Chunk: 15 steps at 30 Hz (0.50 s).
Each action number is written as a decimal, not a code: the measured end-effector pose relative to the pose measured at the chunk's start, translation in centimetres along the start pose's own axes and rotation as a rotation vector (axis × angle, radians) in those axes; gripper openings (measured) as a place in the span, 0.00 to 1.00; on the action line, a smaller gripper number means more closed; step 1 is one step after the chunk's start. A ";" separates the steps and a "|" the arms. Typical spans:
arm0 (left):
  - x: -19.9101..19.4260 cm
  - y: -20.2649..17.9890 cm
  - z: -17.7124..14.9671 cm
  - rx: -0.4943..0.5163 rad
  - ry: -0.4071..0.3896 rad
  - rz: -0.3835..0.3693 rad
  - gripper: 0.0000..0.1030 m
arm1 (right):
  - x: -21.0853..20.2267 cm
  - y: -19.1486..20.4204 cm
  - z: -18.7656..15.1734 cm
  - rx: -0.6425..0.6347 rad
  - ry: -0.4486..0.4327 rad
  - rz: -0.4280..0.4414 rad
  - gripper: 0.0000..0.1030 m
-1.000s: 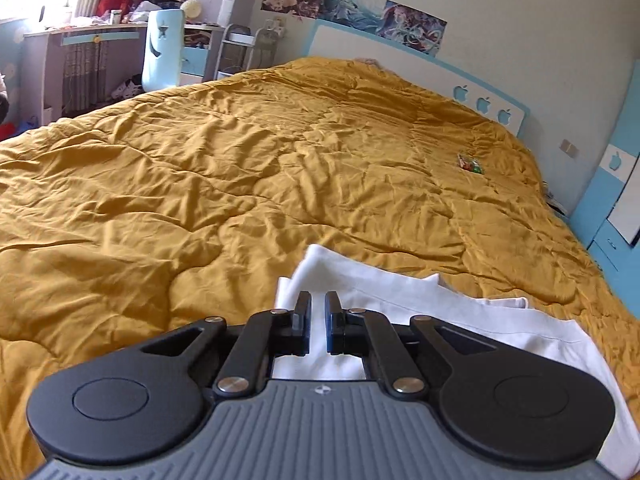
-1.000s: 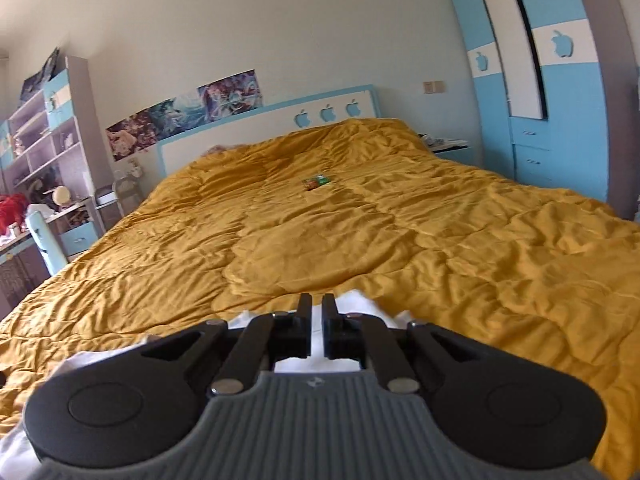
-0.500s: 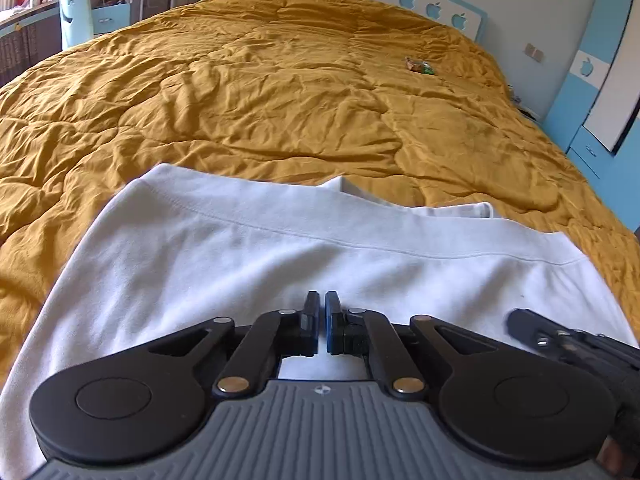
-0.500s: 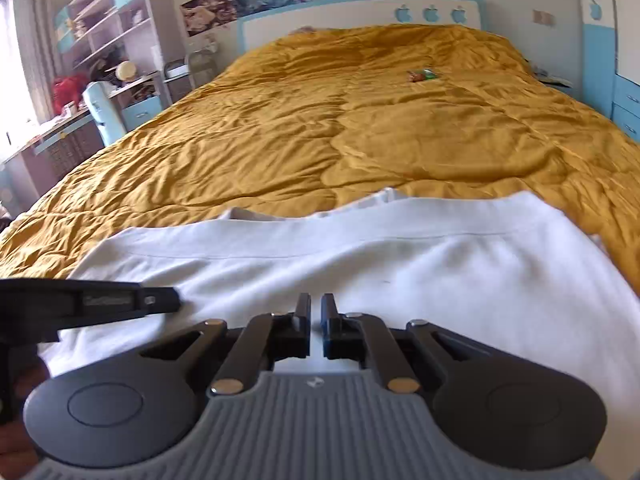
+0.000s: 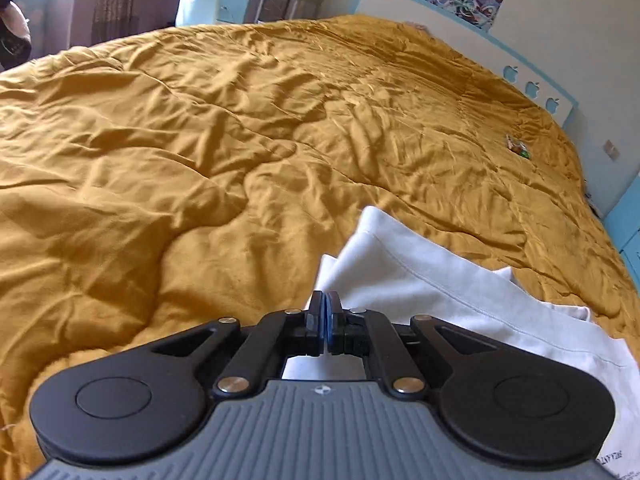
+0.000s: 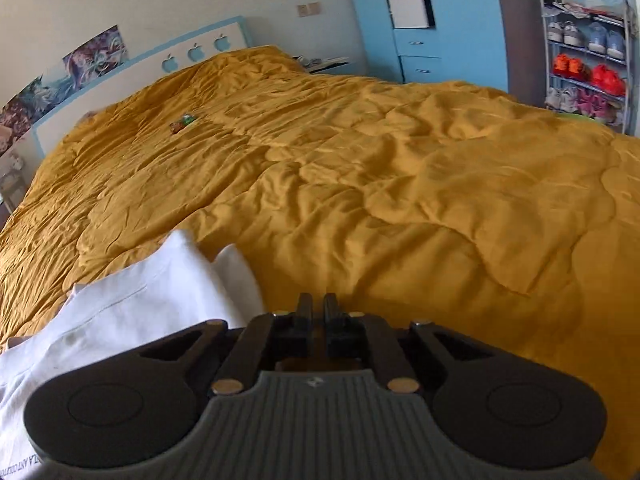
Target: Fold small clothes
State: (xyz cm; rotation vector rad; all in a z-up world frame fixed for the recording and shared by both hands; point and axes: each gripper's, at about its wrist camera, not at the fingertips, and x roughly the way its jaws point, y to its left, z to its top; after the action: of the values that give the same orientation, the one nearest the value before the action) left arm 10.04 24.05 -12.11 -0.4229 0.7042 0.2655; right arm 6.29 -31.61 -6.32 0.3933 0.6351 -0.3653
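Two grippers sit low at the near edge of your mustard quilt (image 5: pixel 200 152). Your left gripper (image 5: pixel 327 312) pinches the white garment (image 5: pixel 432 280) at its left end; your right gripper (image 6: pixel 314 312) is closed beside the garment's right end (image 6: pixel 160 300), holding nothing visible. The cloth's long axis runs left to right. Beyond: a blue-and-white headboard (image 6: pixel 192 54), a wardrobe (image 6: pixel 400 20), a shoe rack (image 6: pixel 584 52).
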 end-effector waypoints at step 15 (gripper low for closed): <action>-3.0 -1.0 1.2 0.034 -0.026 0.061 0.12 | -8.7 -5.6 -1.0 0.199 -0.026 0.286 0.28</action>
State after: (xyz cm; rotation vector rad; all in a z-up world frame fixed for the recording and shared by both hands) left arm 8.96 23.41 -8.99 -0.3652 0.6960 0.3157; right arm -3.22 -34.21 -2.91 0.6608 0.5099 -0.1596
